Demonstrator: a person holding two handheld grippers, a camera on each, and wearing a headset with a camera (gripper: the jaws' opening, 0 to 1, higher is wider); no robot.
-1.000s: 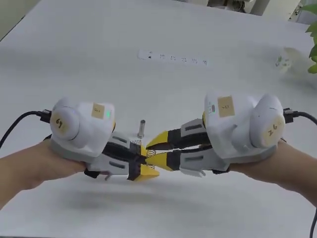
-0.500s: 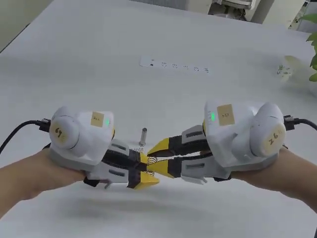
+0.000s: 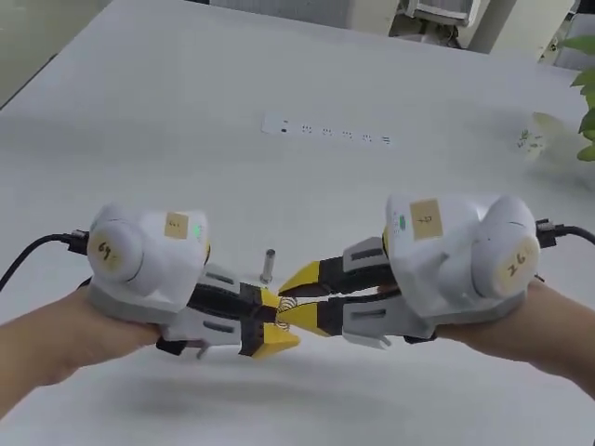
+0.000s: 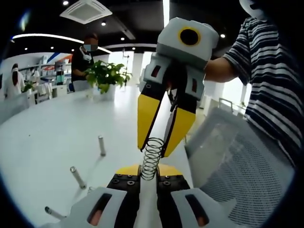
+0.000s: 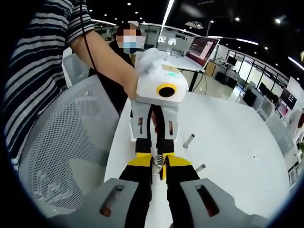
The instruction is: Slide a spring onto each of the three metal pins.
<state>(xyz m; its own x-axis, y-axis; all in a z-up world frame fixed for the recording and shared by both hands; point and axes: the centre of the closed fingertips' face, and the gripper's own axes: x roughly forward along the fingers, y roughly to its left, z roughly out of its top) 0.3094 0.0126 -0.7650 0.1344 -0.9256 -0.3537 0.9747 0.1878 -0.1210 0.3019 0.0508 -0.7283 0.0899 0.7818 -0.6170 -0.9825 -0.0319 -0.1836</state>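
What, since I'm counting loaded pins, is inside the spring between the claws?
Nothing shows through the spring coils; left claw and right claw cover its ends.

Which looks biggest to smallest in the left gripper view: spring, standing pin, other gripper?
1. right gripper, largest
2. spring
3. standing pin, smallest, but it stands farther from the camera, so that may be only nearness

A white power strip (image 3: 325, 131) lies near the far edge of the desk (image 3: 167, 111). A leafy potted plant (image 4: 105, 76) stands at its right edge. A mesh chair (image 5: 66, 142) sits by the near edge.
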